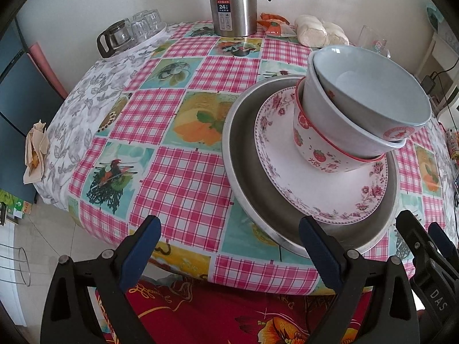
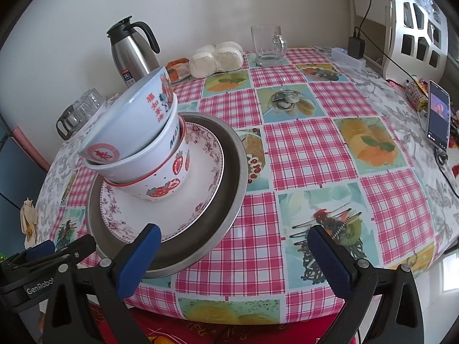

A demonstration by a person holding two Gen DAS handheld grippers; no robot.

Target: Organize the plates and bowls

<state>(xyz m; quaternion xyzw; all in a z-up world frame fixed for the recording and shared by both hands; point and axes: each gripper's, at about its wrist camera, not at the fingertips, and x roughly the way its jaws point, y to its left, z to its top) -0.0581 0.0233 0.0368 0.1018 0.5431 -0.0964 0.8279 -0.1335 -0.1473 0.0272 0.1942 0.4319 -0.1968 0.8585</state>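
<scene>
A steel plate (image 1: 246, 160) (image 2: 232, 172) lies on the checked tablecloth near the table's front edge. On it rests a floral plate (image 1: 330, 183) (image 2: 172, 209). A strawberry bowl (image 1: 318, 149) (image 2: 169, 183) stands on that plate, and two pale blue bowls (image 1: 370, 97) (image 2: 134, 120) sit nested in it, tilted. My left gripper (image 1: 229, 232) is open, low at the table's front edge, left of the stack. My right gripper (image 2: 233, 239) is open too, just right of the steel plate's rim. Neither holds anything.
At the back stand a steel thermos jug (image 1: 232, 3) (image 2: 133, 51), a tray of glasses with a glass pot (image 1: 129, 33) (image 2: 77, 114), steamed buns (image 1: 321, 31) (image 2: 218, 57) and a glass mug (image 2: 268, 46). A phone (image 2: 439, 114) and charger cables lie far right. A crumpled tissue (image 1: 34, 149) sits at the left edge.
</scene>
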